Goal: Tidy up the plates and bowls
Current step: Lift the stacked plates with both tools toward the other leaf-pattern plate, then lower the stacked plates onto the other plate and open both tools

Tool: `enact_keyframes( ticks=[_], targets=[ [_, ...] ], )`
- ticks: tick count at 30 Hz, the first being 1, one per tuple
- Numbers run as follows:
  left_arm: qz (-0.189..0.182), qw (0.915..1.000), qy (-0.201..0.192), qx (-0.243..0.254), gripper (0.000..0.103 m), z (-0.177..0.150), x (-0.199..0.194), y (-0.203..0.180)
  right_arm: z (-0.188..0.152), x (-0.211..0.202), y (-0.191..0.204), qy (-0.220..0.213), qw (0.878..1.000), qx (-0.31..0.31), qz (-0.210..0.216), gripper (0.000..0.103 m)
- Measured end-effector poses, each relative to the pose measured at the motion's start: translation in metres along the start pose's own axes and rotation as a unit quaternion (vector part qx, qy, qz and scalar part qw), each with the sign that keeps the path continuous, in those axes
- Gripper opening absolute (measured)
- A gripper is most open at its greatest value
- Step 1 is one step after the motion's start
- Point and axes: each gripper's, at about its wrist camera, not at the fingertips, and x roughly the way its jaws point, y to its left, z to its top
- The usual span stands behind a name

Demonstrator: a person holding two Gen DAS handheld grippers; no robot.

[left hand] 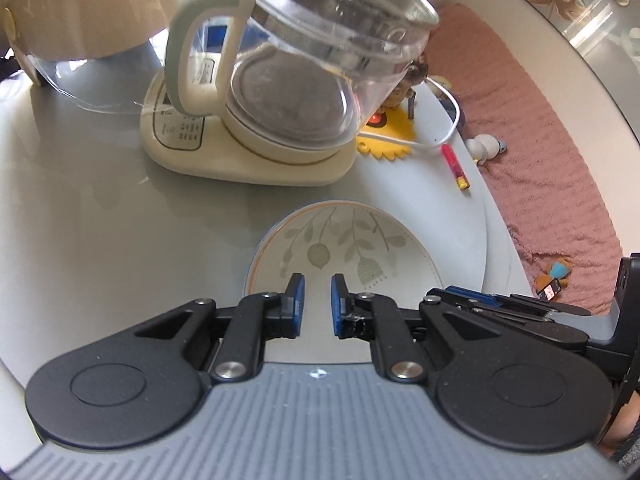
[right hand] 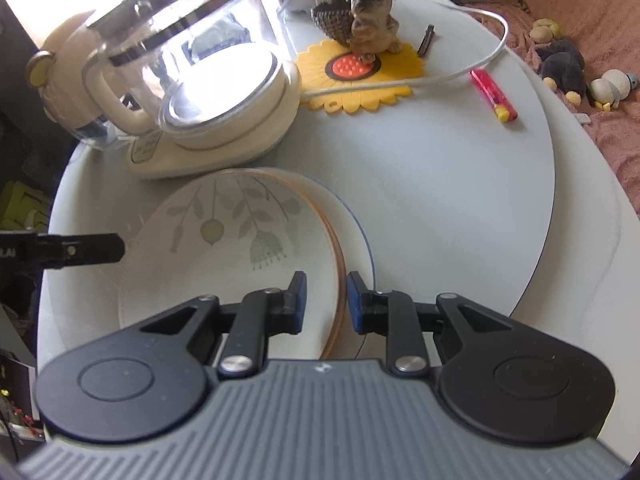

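Observation:
A cream bowl with a leaf pattern and orange rim [right hand: 236, 236] sits on a white plate with a blue rim [right hand: 358, 236] on the round grey table. My right gripper [right hand: 327, 300] is open, with its fingers on either side of the bowl's right rim, not closed on it. The bowl also shows in the left wrist view [left hand: 344, 248]. My left gripper [left hand: 318, 302] is open and empty, just above the bowl's near edge. The right gripper's fingers [left hand: 472, 300] show at the right of the left wrist view, and the left gripper's finger [right hand: 80, 252] shows at the left of the right wrist view.
A glass kettle on a cream base [right hand: 192, 80] stands just behind the bowl. A yellow sunflower mat [right hand: 360, 76] with a dog figurine [right hand: 370, 12], a white cable [right hand: 480, 60] and a red lighter [right hand: 494, 96] lie at the back right. A pink blanket [left hand: 540, 160] with toys lies beyond the table edge.

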Motion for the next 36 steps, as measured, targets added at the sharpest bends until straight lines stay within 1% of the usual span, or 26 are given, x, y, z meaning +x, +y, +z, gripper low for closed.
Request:
enact_keyframes(
  ticks=[6, 11, 18, 21, 24, 27, 30, 33, 36],
  targets=[
    [0.0, 0.9997, -0.025, -0.005, 0.014, -0.007, -0.039, -0.007, 0.006, -0.024, 0.006, -0.027, 1.0, -0.006, 0.007, 0.025],
    [-0.004, 0.9988, -0.048, 0.003, 0.014, -0.012, -0.071, -0.018, 0.007, -0.051, 0.014, -0.047, 0.999, -0.007, 0.018, 0.025],
    [-0.016, 0.997, -0.074, 0.016, 0.014, -0.024, -0.112, -0.038, -0.003, -0.102, 0.026, -0.084, 0.996, -0.013, 0.026, 0.025],
    [-0.01, 0.9961, -0.081, 0.033, 0.014, -0.035, -0.125, -0.053, -0.011, -0.127, 0.025, -0.104, 0.994, -0.012, 0.034, 0.025],
    [-0.002, 0.995, -0.093, 0.037, 0.014, -0.052, -0.14, -0.07, -0.02, -0.149, 0.02, -0.113, 0.992, -0.015, 0.049, 0.025],
    [0.009, 0.9936, -0.105, 0.039, 0.014, -0.075, -0.154, -0.089, -0.03, -0.168, 0.014, -0.12, 0.99, -0.036, 0.063, 0.025],
    [0.032, 0.9928, -0.111, 0.033, 0.015, -0.1, -0.16, -0.106, -0.039, -0.185, 0.005, -0.119, 0.987, -0.063, 0.087, 0.025],
    [0.04, 0.9924, -0.116, 0.005, 0.014, -0.124, -0.166, -0.119, -0.05, -0.203, -0.004, -0.128, 0.982, -0.096, 0.1, 0.025],
    [0.041, 0.9917, -0.12, -0.02, 0.014, -0.147, -0.167, -0.133, -0.06, -0.218, -0.019, -0.133, 0.98, -0.098, 0.112, 0.025]
  ],
)
